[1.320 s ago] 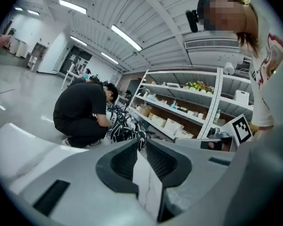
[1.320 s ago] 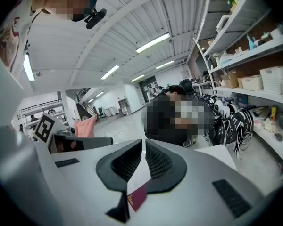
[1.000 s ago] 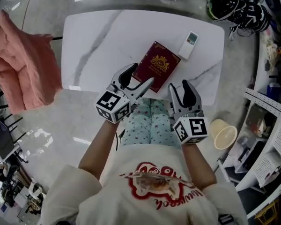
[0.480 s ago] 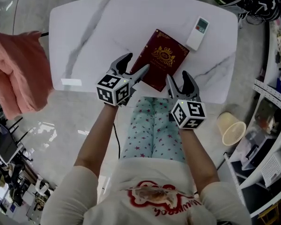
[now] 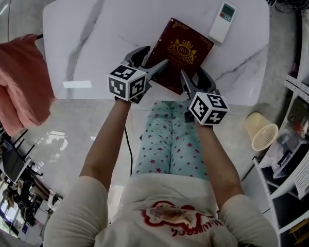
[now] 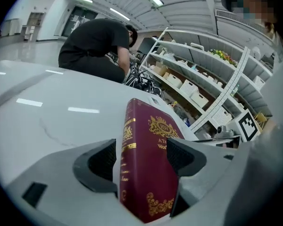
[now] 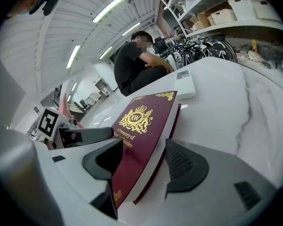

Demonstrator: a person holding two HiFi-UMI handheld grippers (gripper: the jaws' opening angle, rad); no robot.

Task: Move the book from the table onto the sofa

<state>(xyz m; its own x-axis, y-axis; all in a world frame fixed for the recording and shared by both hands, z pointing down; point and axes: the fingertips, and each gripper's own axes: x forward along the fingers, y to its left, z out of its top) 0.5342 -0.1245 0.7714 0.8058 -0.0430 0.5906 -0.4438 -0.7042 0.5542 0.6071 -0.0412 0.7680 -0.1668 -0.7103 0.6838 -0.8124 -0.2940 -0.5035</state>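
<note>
Book [image 5: 181, 53] lies flat, long axis slanting away rightward.

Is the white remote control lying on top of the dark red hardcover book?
No, the remote control rests directly on the white marble table, beside the book.

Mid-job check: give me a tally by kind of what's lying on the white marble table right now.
Book: 1
Remote control: 1
Total on the table: 2
</note>
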